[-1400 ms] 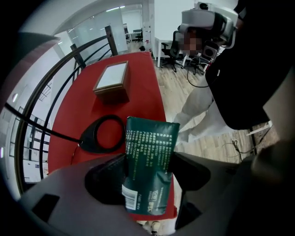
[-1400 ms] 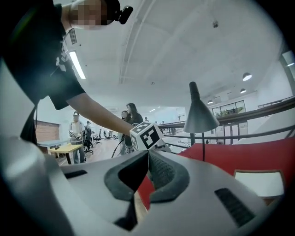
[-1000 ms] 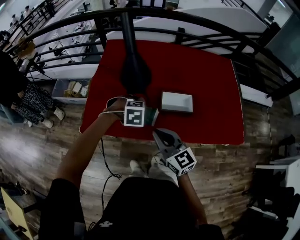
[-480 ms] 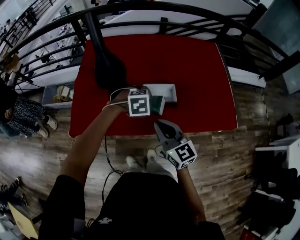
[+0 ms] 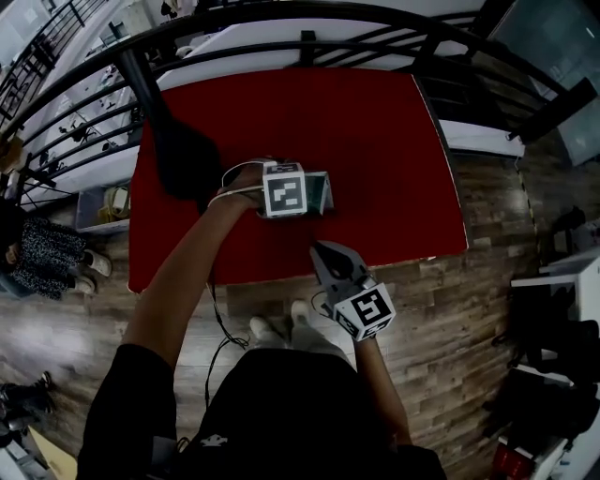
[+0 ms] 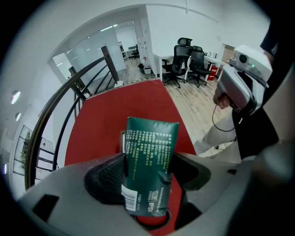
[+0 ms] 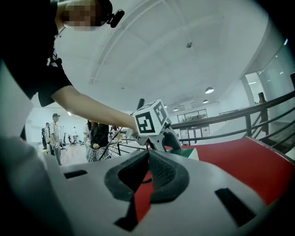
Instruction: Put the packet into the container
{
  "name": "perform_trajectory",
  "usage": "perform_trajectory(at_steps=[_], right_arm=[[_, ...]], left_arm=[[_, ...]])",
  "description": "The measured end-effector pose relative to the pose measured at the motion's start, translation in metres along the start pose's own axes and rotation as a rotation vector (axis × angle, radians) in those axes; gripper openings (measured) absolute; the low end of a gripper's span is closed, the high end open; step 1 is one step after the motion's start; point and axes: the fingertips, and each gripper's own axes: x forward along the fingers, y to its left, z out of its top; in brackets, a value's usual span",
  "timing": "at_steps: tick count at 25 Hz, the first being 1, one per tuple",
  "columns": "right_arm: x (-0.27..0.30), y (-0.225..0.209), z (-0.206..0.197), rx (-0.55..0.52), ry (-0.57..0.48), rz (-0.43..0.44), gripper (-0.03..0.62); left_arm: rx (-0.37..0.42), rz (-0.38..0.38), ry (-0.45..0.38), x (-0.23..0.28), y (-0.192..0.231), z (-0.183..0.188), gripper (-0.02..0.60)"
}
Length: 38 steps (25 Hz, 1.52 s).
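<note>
Left gripper (image 5: 300,194) is clamped on the green packet (image 6: 151,147). The pads pinch its lower half from both sides, and the printed top sticks out past the tips. The gripper points steeply down, holding the packet in the air over the middle of the red worktop (image 5: 375,141), a bit toward the near edge. The container is almost fully hidden. Only a pale sliver (image 6: 122,139) shows on the worktop behind the packet's left edge, so I can't tell whether the packet touches it. Right gripper (image 7: 147,161) has its jaws together with nothing between them. It's held roughly level at the worktop's near edge, aimed at the left gripper. A black railing (image 5: 281,19) runs past the far edge.
</note>
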Motion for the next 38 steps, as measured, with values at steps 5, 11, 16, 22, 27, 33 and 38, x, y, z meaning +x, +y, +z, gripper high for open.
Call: perform_trajectory(at_steps=[5,11,16,22,27,33,38], right_arm=[[-0.005,-0.023,-0.005,0.019,0.0,-0.029,0.021],[-0.008,-0.037,-0.016,0.041,0.009,-0.041,0.021],[-0.01,-0.042,-0.018,0.049,0.022,-0.044,0.021],[-0.015,-0.054,-0.036,0.078,0.042,-0.054,0.021],[-0.009,-0.054,-0.039,0.087,0.046,-0.05,0.021],[-0.006,-0.051,-0.03,0.082,0.024,-0.04,0.021],[-0.006,-0.053,-0.028,0.085,0.025,-0.054,0.021]], left_arm=[[-0.071,-0.001,0.074,0.021,0.025,0.002,0.318],[-0.162,-0.032,0.139,0.05,0.028,-0.001,0.318],[-0.184,-0.054,0.178,0.068,0.029,-0.009,0.319],[-0.212,-0.03,0.15,0.091,0.03,-0.008,0.333],[-0.214,-0.007,0.082,0.087,0.036,-0.002,0.348],[-0.212,0.016,0.045,0.07,0.039,0.003,0.347],[-0.239,0.071,-0.094,0.036,0.036,0.015,0.191]])
